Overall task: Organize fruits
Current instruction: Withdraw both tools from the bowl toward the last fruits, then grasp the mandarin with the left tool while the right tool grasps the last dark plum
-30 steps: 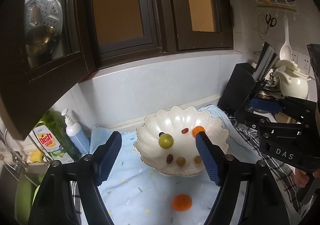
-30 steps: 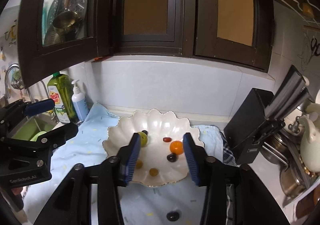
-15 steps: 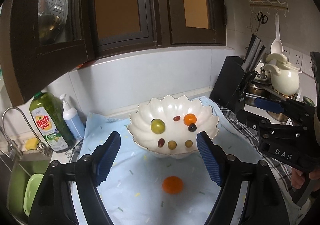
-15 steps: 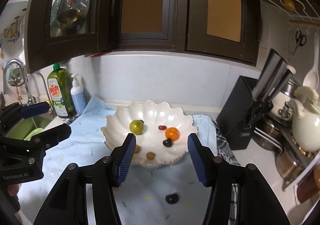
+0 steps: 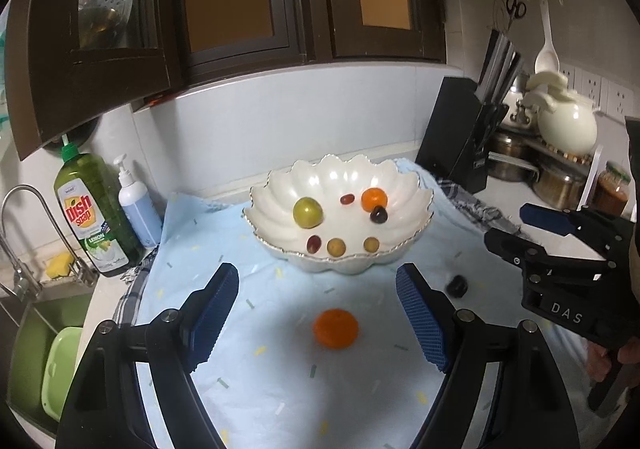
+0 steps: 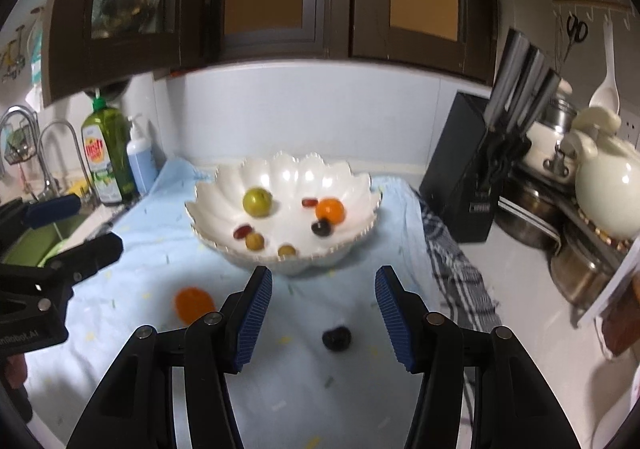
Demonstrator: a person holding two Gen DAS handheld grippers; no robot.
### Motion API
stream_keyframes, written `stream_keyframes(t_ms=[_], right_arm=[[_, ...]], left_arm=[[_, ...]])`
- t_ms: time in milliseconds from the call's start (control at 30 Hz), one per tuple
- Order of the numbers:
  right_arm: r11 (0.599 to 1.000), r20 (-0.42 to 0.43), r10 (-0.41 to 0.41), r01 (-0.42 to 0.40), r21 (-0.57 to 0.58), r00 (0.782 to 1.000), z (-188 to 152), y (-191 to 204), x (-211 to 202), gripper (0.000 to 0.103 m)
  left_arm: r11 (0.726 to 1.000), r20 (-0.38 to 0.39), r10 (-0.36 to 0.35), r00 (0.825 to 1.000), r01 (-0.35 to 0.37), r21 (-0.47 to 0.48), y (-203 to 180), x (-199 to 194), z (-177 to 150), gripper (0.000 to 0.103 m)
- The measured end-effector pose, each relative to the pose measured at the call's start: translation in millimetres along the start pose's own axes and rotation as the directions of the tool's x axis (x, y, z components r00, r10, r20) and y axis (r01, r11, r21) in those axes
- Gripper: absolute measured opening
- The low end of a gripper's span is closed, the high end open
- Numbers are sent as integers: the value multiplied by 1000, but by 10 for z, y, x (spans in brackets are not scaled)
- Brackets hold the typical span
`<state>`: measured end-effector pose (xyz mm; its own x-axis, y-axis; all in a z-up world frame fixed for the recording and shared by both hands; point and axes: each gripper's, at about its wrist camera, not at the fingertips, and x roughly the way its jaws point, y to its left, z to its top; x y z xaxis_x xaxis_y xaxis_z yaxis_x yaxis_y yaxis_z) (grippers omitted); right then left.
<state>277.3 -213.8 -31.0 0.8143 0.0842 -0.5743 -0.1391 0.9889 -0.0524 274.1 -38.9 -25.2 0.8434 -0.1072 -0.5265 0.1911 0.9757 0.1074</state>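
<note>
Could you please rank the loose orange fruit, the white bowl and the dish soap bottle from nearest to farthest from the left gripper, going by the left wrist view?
From the left gripper:
1. Loose orange fruit, on the blue cloth between the open fingers.
2. White bowl, straight ahead on the cloth.
3. Dish soap bottle, far left, beside the sink.

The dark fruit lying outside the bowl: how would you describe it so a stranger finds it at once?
Find the white scalloped bowl on the light blue cloth. In front of it two fruits lie loose on the cloth. The dark fruit is the small, almost black one, to the right of the larger orange fruit.
</note>
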Motion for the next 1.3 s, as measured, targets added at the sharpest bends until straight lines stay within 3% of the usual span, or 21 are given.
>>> stream_keyframes(t_ms=[200,333,567,933,1167,1300], right_arm=[[1000,-57,-15,15,0,998,-185,-56,164,55],[1000,-97,-23,24,7,995,-284,-89,278,55],[1000,-176,-15,18,12,984,-409,-92,524,55],[999,-271,16,-1,54,962,-471,-221,939,55],[998,-312,40,-21,67,949,-498,-235,1126,52],[998,-322,38,-19,64,946,-494,-235,1195,44]], left_arm=[[998,-10,30,999,-29,52,-93,112,-202,81],[998,-57,23,998,-19,63,-116,246,-303,81],[1000,-143,-12,990,16,27,-83,561,-456,81],[999,-210,-44,977,44,-4,-112,958,-490,81],[997,-241,-73,968,69,-25,-118,1145,-470,75],[997,-260,-77,963,74,-20,-141,1239,-481,68]])
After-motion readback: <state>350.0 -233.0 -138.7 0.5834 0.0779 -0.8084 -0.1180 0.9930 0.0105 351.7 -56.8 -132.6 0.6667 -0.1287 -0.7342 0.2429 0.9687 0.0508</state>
